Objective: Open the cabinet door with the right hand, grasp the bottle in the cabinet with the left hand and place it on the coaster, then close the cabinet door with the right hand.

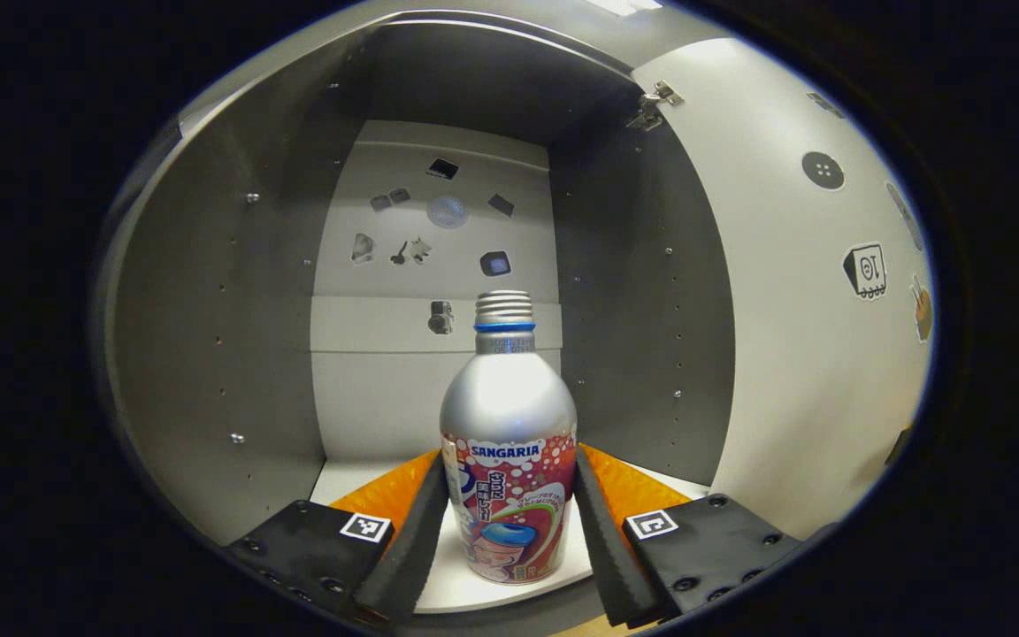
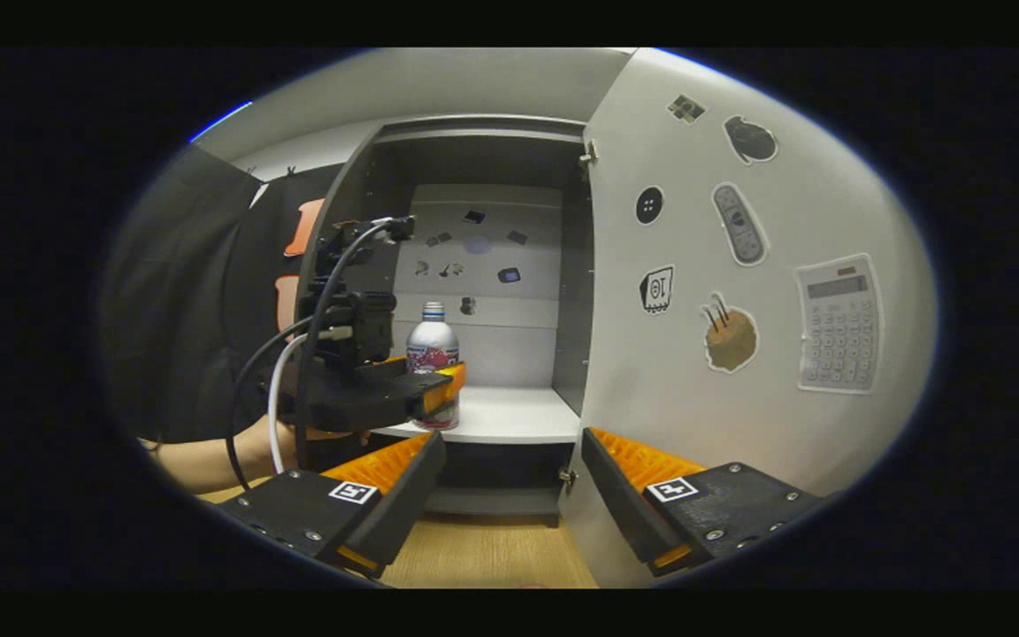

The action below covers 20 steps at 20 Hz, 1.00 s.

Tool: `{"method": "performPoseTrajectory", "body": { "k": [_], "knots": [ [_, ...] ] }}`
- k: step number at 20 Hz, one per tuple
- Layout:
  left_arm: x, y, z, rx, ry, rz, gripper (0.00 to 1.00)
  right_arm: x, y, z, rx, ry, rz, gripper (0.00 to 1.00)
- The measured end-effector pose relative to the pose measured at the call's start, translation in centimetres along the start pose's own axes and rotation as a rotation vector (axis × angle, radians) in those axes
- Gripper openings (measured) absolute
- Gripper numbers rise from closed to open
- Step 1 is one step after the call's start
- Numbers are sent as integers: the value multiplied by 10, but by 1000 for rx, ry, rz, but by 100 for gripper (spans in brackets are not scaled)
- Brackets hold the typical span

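Left gripper [image 1: 509, 522]: I see bottle [image 1: 508, 460] between spread jaws, contact unclear. Right gripper [image 2: 509, 495] gapes, holding nothing; its view adds door [image 2: 739, 292] stickers.

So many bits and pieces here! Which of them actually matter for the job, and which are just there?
Part of the job:
- bottle, upright on the cabinet shelf
- cabinet door, swung open
- left gripper, its fingers on either side of the bottle
- right gripper, open, holding nothing

Just there:
- stickers on the door, such as the calculator
- stickers on the cabinet's back wall
- wooden tabletop
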State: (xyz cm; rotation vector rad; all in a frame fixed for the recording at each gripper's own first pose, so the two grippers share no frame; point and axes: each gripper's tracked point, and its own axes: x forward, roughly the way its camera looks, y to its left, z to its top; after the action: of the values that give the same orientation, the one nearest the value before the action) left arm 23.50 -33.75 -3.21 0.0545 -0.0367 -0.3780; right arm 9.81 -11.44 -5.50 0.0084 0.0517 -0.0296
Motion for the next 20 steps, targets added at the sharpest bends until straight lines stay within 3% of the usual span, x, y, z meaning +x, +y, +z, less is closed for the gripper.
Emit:
{"method": "performPoseTrajectory", "body": {
  "k": [4,10,15,20],
  "knots": [
    [-31,6,12,-5,-47,43,83,-8,8,0,8,-17,61,95],
    [-124,32,4,6,-59,142,82,-24,30,-13,24,-22,157,95],
    [-181,42,-24,17,-38,142,80,-42,57,-17,-15,-49,157,95],
    [-230,52,-73,-19,4,109,82,-62,84,-35,-33,-32,84,95]
  ]
}}
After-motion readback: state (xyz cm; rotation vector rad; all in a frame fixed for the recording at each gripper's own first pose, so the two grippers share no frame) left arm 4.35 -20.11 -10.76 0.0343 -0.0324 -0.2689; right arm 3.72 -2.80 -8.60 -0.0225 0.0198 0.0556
